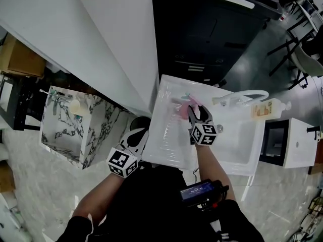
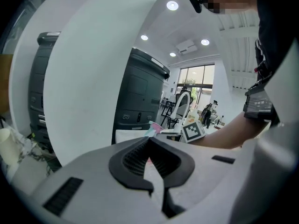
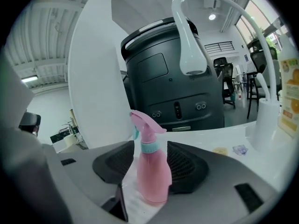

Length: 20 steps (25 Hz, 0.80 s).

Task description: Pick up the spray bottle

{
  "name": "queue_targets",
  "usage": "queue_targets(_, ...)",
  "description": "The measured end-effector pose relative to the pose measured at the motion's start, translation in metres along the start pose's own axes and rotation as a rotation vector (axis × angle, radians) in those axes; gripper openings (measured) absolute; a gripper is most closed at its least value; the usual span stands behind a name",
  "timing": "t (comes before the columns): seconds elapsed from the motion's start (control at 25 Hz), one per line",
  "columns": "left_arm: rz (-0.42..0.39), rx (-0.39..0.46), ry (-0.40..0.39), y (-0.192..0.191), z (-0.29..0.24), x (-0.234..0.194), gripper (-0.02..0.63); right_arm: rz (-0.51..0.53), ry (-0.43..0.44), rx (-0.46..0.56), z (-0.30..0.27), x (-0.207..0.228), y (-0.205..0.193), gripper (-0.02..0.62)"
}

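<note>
As the scene is taken in from above, the most room is filled by a tall dark-grey machine (image 1: 217, 29), boxy, matte, with rounded edges and small buttons low on its front. A smooth white panel (image 1: 101, 34) is seen slanting beside it. Below both, a glossy white moulded sink (image 1: 241, 153) is laid out as a rectangle, with a flat board on its left side. Off to the left, a square box (image 1: 65, 130) with a marble-veined finish is set on the pale floor. At the sink's far edge a white faucet (image 3: 191, 36) is arched over in a smooth tube, and a pale soap bottle (image 1: 265, 110) with an orange label is stood just beside it.

Now the grippers. The left gripper (image 2: 156, 171) is held low at the sink's near left corner; its black ribbed pads are seen all but pressed together, with nothing caught between them. The right gripper (image 1: 194, 114) is reached out over the flat board, and its jaws are parted around the bottle (image 3: 152, 171). One ribbed pad is laid against the bottle's side, while a sliver of white is left showing at the other.

The bottle is stood upright on that board: pink plastic, pear-shaped in the body, ringed by a teal collar and topped with a pink trigger head. Two small flat scraps (image 3: 229, 150) are spotted on the white surface behind it.
</note>
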<state>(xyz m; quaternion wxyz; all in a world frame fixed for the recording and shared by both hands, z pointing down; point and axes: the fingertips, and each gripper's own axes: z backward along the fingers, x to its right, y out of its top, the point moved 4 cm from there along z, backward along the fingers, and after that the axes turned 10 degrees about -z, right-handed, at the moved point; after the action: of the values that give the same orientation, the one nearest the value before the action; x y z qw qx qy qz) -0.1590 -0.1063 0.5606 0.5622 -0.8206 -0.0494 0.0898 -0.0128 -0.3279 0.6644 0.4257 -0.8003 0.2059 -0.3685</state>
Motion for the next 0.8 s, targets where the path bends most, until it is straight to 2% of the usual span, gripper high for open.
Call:
queue_targets(0.44,0.019,-0.02,0.062,-0.009,0.014,-0.003,0.008,0.033,0.005,0.009,-0.013,-0.001,0.002,0.218)
queue_targets(0.6,0.021,-0.021,0.069,-0.009,0.015,0.0,0.008,0.042,0.002,0.01,-0.013,0.001,0.004,0.163)
queue_targets(0.8,0.025,-0.018,0.084,-0.009,0.017,0.002,0.008,0.058,0.01,0.008,-0.011,0.002,0.005,0.153)
